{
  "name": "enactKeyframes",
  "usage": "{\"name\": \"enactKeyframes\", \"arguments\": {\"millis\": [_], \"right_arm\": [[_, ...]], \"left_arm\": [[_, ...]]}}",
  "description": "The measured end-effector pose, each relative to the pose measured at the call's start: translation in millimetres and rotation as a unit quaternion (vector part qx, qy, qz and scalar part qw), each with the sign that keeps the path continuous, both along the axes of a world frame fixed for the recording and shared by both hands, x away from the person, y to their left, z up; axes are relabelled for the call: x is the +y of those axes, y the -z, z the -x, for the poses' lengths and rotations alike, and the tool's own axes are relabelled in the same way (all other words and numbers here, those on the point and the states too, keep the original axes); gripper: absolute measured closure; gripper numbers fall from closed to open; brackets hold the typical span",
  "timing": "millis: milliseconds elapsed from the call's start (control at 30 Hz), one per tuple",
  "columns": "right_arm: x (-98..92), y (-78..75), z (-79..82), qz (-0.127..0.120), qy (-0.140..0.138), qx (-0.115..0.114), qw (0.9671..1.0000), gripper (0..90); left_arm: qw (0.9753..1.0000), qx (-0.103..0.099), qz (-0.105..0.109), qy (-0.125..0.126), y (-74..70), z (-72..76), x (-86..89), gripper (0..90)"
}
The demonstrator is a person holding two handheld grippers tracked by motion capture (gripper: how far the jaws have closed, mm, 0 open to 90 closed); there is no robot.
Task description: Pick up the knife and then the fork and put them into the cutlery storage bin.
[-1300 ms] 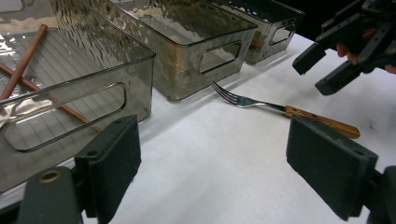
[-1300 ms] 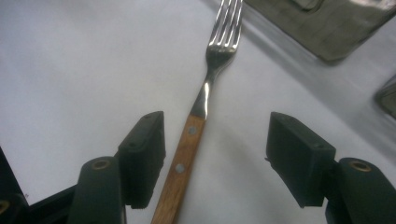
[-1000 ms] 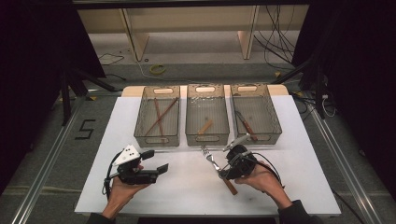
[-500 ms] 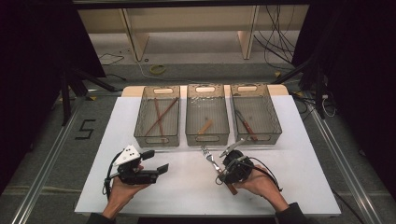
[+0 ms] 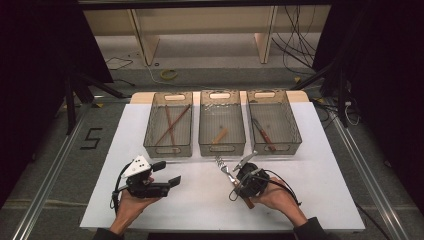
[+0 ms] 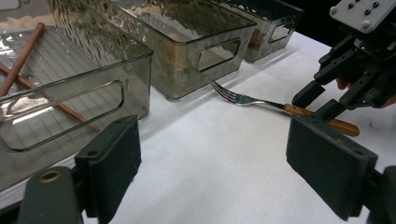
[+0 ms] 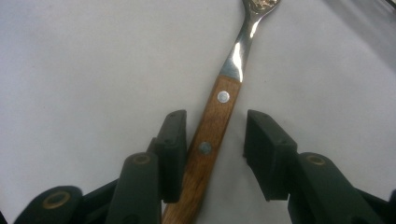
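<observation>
A fork (image 5: pixel 226 171) with a wooden handle lies on the white table, tines toward the bins. My right gripper (image 5: pixel 242 184) is down over its handle. In the right gripper view that gripper (image 7: pixel 215 140) is open and straddles the wooden handle (image 7: pixel 211 126): the left pad is against the wood and the right pad stands off with a gap. My left gripper (image 5: pixel 167 174) is held at the front left, open with nothing between its jaws. In the left gripper view the left gripper (image 6: pixel 219 163) looks toward the fork (image 6: pixel 252 100) and the right gripper (image 6: pixel 322 100).
Three smoky clear bins stand in a row behind the fork. The left bin (image 5: pixel 150 131) holds brown chopsticks (image 5: pixel 171 126), the middle bin (image 5: pixel 221 150) a short wooden piece (image 5: pixel 219 135), the right bin (image 5: pixel 295 131) a wood-handled utensil (image 5: pixel 263 134). White table (image 5: pixel 200 210) lies between the grippers.
My right gripper has come slightly toward the near left and settled over the fork's handle. The left gripper has stayed where it was.
</observation>
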State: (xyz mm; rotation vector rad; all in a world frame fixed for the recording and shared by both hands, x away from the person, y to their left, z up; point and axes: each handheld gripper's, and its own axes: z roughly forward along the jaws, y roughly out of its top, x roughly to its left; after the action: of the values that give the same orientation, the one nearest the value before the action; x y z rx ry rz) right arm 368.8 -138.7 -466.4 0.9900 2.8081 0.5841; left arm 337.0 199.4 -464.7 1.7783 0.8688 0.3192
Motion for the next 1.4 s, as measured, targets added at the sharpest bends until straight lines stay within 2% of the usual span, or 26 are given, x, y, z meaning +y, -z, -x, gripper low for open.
{"name": "enactKeyframes", "arguments": {"millis": [233,467,1000,1267,1400], "right_arm": [[2.4,-0.7,-1.6,0.021,-0.010,-0.005,0.9997,65.7],[2.2,-1.2,-3.6,0.026,-0.011,-0.003,0.9996,69.8],[0.1,-2.0,-10.1,0.024,-0.005,0.012,0.9996,76.9],[0.7,-2.2,-9.4,0.028,-0.012,0.007,0.9995,77.4],[-0.5,-2.3,-10.2,0.023,-0.016,0.009,0.9996,77.5]], "left_arm": [[1.0000,-0.001,0.001,-0.001,0.2,0.2,-0.7,17.2],[1.0000,-0.001,-0.001,0.001,0.3,0.2,-1.1,17.3],[1.0000,-0.001,-0.002,0.001,0.3,0.2,-1.0,17.5],[1.0000,0.000,-0.003,0.001,0.3,0.2,-1.1,17.6],[1.0000,0.000,-0.002,0.001,0.4,-0.1,-0.8,17.6]]}}
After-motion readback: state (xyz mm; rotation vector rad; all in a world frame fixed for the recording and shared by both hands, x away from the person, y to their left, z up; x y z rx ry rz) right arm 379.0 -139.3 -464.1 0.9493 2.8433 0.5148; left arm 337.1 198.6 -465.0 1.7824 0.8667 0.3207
